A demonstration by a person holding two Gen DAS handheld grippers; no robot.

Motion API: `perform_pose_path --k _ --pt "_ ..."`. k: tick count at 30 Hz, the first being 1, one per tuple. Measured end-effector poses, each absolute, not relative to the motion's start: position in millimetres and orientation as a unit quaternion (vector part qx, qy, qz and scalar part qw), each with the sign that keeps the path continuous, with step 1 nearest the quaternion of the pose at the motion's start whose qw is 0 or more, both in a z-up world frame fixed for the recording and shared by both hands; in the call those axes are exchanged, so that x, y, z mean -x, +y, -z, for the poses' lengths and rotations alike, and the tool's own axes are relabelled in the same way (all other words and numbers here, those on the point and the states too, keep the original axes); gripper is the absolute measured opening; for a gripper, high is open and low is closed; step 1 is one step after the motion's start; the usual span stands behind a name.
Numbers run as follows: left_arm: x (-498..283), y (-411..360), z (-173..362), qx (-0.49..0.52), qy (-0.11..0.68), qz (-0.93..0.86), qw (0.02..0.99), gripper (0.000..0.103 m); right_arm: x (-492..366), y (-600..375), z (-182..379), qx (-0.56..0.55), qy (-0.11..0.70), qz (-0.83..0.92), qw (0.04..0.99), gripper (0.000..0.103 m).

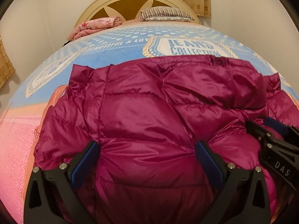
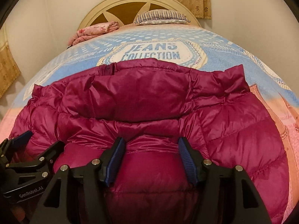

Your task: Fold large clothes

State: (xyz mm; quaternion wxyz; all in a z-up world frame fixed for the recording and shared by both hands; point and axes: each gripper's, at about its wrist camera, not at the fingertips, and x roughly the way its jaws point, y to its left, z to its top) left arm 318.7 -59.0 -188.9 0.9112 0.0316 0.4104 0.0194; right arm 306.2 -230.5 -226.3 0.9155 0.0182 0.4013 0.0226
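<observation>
Magenta puffer jacket (image 1: 149, 112) lies spread on the bed cover (image 1: 115, 50), hood end toward the headboard (image 1: 130, 0). Left gripper (image 1: 147, 155) jaws spread wide over the puffy fabric, not pinching it. Right gripper (image 2: 151, 155) jaws also spread, jacket bulging between them, pads apart from it. Pillow (image 2: 160, 17) at the headboard.

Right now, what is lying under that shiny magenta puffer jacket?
The puffer jacket lies on a bedspread printed blue and pink, with "JEANS COLLECTION" lettering showing just past the jacket's far edge. The print beneath the jacket is covered, so nothing more can be told.
</observation>
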Motion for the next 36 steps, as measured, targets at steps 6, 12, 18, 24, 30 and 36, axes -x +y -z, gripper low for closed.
perform_pose_path --k 6,12,18,24,30,36 --pt "-321 -60 189 -0.034 0.412 -0.02 0.91 0.103 -308 -227 228 -0.007 0.407 -0.019 0.913 0.064" --pt "-319 -60 190 -0.036 0.413 -0.022 0.91 0.103 -308 -223 228 0.0 0.406 -0.015 0.914 0.064" --pt "-322 -60 190 -0.038 0.415 -0.021 0.909 0.103 -310 -220 228 0.004 0.408 -0.013 0.913 0.065" --pt "-315 -48 182 -0.022 0.413 0.002 0.91 0.103 -310 -219 229 -0.001 0.408 -0.015 0.913 0.065" --pt "-268 15 140 -0.001 0.366 -0.003 0.931 0.103 -310 -220 230 -0.004 0.407 -0.018 0.913 0.065" --pt "-237 98 136 0.077 0.352 0.061 0.931 0.103 -309 -221 230 -0.004 0.406 -0.018 0.914 0.065"
